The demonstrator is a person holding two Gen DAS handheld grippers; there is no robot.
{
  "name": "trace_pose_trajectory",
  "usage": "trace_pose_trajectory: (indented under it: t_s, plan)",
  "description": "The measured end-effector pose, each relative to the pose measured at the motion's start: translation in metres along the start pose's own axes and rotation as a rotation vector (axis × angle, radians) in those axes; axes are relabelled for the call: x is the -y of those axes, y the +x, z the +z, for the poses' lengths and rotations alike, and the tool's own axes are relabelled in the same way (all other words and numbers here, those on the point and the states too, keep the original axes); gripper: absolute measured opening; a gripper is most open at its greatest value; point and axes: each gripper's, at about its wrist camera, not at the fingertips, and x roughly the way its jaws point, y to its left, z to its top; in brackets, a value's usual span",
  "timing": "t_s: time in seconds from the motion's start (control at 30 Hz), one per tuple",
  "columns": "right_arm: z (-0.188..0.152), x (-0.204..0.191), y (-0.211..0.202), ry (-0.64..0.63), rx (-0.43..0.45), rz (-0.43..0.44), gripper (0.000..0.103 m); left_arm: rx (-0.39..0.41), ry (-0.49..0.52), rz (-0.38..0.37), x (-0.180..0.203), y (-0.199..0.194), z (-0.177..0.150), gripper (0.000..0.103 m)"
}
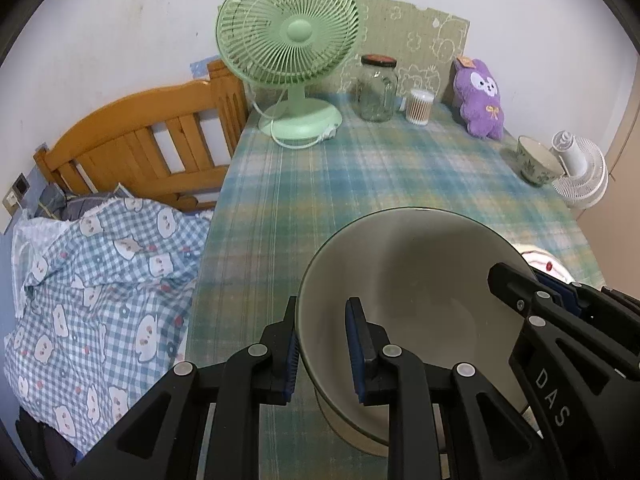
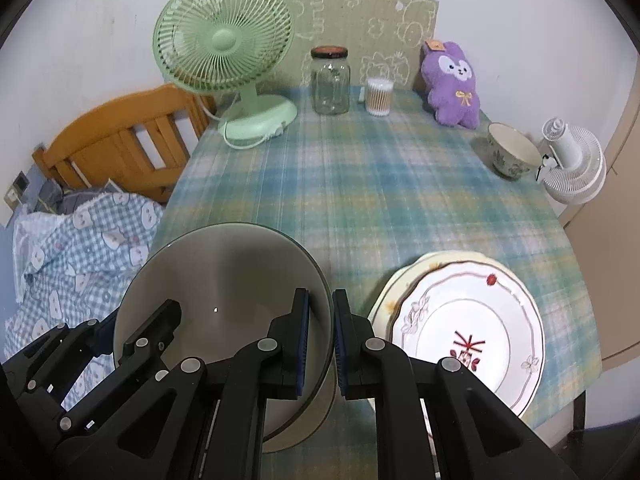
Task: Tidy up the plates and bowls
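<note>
Left claw [image 1: 322, 354]: its two blue pads straddle the near-left rim of the big grey bowl [image 1: 412, 296], one pad outside the wall, one inside; there looks to be a little daylight at the pads, so I cannot tell whether it is pinching or only set around the rim.
Right claw [image 2: 320, 346]: clenched on the right rim of the same big grey bowl [image 2: 224, 300], pads nearly together with the wall between them.
Big grey bowl: at the near edge of the desk [image 2: 360, 184], a little left of the middle, held from both sides; it seems to sit inside or on another pale bowl beneath, though that part is mostly hidden.
Plates [image 2: 468, 328]: a flowered plate stacked on a plainer one, just right of the bowl and beside the right claw.
Small patterned bowl [image 2: 512, 156]: far right on the desk, well apart from both claws; the right claw is the nearer.
What the next move turns on: as I judge it, the small bowl lies far and to the right of the big one, so bringing them together means travel along that diagonal.
</note>
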Motion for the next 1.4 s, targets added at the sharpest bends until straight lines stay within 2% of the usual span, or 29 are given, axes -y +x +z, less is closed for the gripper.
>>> trace_pose_trajectory:
  t_s: [0.6,0.9,1.2,1.3,1.4]
  plan:
    - [-0.021,-0.010,0.030,-0.012,-0.089,-0.008,0.015,-0.095,-0.025,0.005,-0.007,0.024,-0.021,0.019]
    - [-0.027,-0.004,0.038,0.002,-0.118,-0.032,0.015,-0.138,-0.024,-0.020,-0.001,0.034,-0.027,0.019]
    - [-0.031,-0.002,0.043,0.014,-0.125,-0.044,0.016,-0.123,-0.004,-0.005,0.004,0.034,-0.029,0.019]
    - [-0.031,-0.002,0.042,0.014,-0.130,-0.044,0.016,-0.128,-0.009,-0.013,0.006,0.035,-0.029,0.025]
    - [-0.030,0.000,0.042,0.025,-0.142,-0.031,0.016,-0.126,-0.001,-0.015,0.006,0.032,-0.029,0.036]
